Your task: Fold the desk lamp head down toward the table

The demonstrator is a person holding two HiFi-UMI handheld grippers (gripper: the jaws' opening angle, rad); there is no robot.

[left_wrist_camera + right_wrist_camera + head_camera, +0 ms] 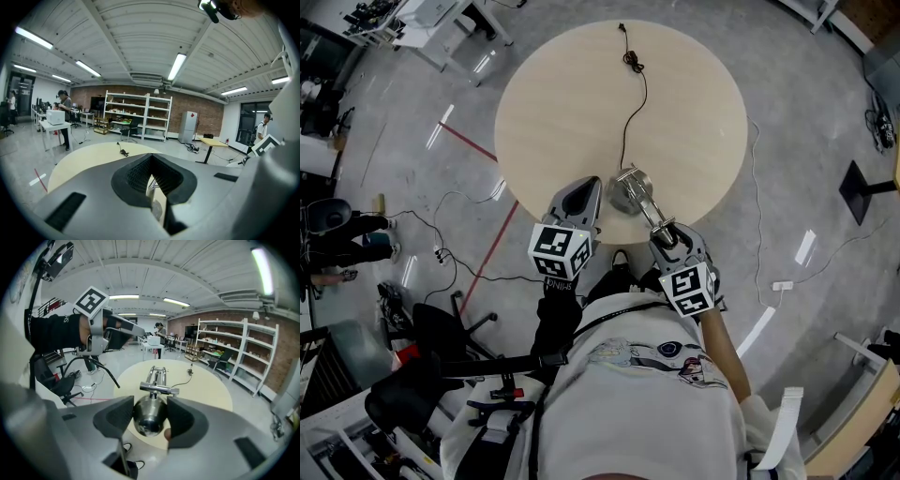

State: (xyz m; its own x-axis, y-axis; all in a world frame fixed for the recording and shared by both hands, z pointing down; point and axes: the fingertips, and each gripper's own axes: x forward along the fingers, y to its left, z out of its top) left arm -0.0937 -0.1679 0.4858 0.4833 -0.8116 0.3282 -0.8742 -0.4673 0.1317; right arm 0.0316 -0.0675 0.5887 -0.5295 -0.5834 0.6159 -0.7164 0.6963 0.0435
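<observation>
A chrome desk lamp stands near the front edge of the round beige table, with its base on the top and its arm slanting toward me. The rounded lamp head sits between my right gripper's pads, which press on both of its sides; the twin-rod arm runs away beyond it. In the head view the right gripper covers the head. My left gripper hovers just left of the base, jaws together and empty.
The lamp's black cable runs across the table to a plug at the far side. Office chairs stand at my left. Floor cables, red tape, shelving and a desk surround the table.
</observation>
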